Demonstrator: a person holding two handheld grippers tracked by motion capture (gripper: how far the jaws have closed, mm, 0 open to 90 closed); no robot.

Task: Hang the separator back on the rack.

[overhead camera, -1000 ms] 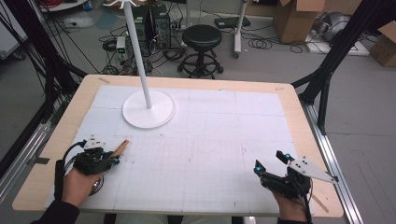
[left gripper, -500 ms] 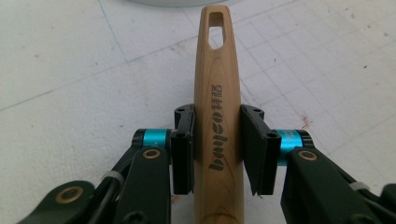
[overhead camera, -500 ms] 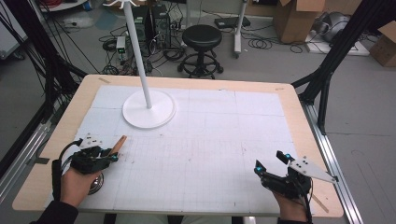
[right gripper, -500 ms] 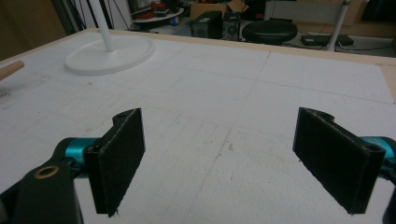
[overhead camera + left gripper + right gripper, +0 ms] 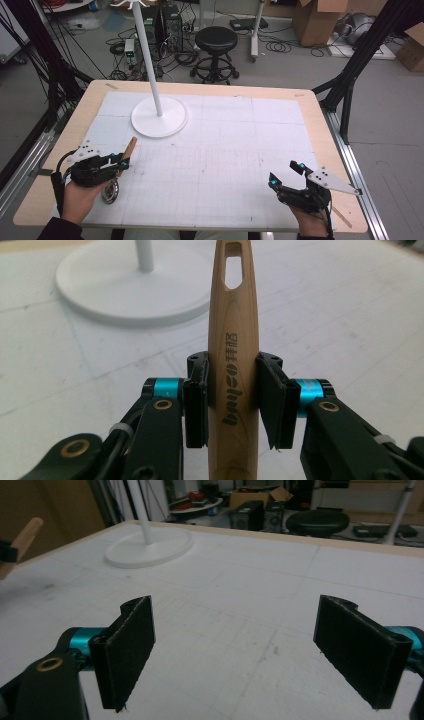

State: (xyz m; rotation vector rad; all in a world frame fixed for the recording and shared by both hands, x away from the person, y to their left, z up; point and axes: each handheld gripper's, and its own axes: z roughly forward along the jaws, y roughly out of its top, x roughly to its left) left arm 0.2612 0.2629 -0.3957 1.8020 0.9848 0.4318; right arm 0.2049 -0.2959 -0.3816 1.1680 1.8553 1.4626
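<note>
From the left gripper view I read what the high view hides: my left tool (image 5: 232,390) is clenched on one wooden handle (image 5: 233,365), both pads pressed to its sides, dark lettering running along the grain and an oblong slot near the tip. From above, that handle (image 5: 130,148) is just a short tan stick angling up from the left tool (image 5: 121,162) toward the stand, over the bench's near-left part.

The high view adds a round metal piece (image 5: 111,191) below my left hand (image 5: 82,197) — I cannot tell whether it joins the handle.

Right tool (image 5: 285,175) sits near the bench's front right, released; in the right gripper view (image 5: 250,655) its two pads stand wide apart over bare white mat (image 5: 240,610) — nothing between them.

Count: two tools, one handle, one white stand — round base (image 5: 159,117) and a thin pole — on the mat's far left. One wooden bench (image 5: 320,107).
</note>
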